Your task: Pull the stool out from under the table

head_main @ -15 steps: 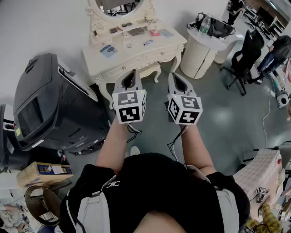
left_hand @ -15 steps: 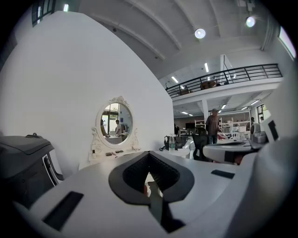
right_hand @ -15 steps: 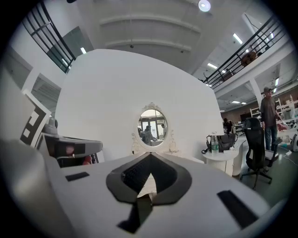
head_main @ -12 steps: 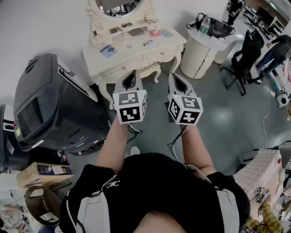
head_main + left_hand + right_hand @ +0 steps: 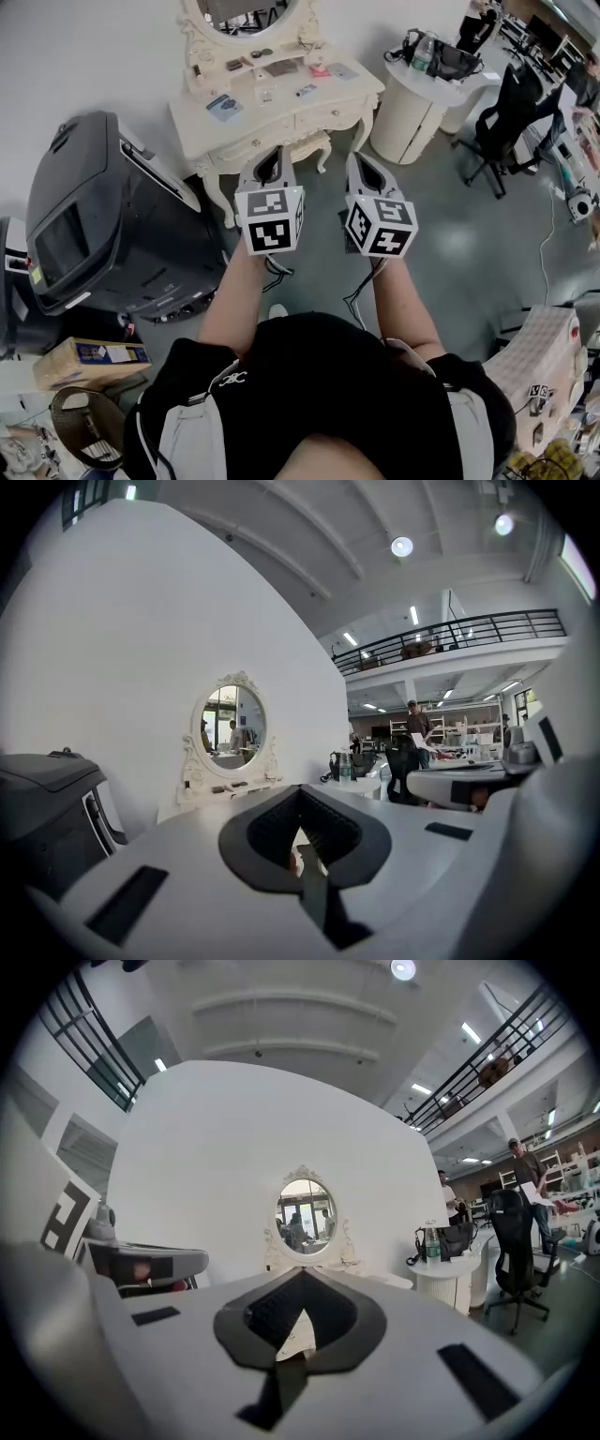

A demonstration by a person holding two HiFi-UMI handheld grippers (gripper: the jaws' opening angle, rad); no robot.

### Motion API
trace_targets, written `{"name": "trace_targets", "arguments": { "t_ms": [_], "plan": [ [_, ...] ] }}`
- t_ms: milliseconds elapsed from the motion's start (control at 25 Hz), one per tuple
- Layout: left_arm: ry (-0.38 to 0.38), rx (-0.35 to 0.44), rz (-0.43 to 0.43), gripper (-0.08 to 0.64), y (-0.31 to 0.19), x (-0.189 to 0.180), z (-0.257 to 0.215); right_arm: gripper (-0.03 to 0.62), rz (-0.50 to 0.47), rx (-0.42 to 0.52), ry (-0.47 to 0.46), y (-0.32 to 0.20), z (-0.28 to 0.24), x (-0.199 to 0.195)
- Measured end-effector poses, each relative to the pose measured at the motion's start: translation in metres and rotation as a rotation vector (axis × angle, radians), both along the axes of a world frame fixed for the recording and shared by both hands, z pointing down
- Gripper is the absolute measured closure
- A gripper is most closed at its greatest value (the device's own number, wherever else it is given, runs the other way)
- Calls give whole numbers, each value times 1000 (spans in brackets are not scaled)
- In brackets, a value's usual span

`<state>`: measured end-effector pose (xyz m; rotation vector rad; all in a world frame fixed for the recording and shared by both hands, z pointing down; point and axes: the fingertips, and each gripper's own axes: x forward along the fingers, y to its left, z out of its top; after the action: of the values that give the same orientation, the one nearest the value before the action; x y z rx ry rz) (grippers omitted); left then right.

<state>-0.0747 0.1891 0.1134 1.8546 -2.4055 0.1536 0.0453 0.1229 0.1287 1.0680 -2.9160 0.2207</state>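
A cream dressing table (image 5: 281, 112) with an oval mirror (image 5: 246, 11) stands against the white wall. Under it, between the carved legs, part of the cream stool (image 5: 311, 147) shows; the rest is hidden by the tabletop and my left gripper. My left gripper (image 5: 272, 152) and right gripper (image 5: 359, 157) hover side by side in front of the table, above the floor, apart from the stool. Both are shut with nothing in them. The left gripper view looks past its closed tips (image 5: 300, 791) at the mirror (image 5: 232, 728); the right gripper view does the same over its tips (image 5: 302, 1275).
A big black machine (image 5: 94, 216) stands left of the table. A round cream side table (image 5: 412, 112) with a bag and bottle stands right, with a black office chair (image 5: 511, 112) beyond. Cables (image 5: 361, 291) trail on the grey floor. A cardboard box (image 5: 89, 356) lies lower left.
Both grippers stay almost where they were. A person at the far right edge has moved further off.
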Motion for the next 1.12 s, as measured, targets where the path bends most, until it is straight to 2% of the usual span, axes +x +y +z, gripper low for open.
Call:
{"name": "trace_targets", "arguments": {
  "t_ms": [360, 720, 1120],
  "plan": [
    [5, -2, 17, 561, -6, -22, 2, 588, 15, 9, 13, -2, -1, -22],
    [5, 1, 63, 561, -10, -64, 3, 588, 42, 17, 32, 1, 5, -68],
    [69, -35, 117, 560, -15, -109, 29, 588, 67, 6, 79, 7, 21, -114]
  ]
}}
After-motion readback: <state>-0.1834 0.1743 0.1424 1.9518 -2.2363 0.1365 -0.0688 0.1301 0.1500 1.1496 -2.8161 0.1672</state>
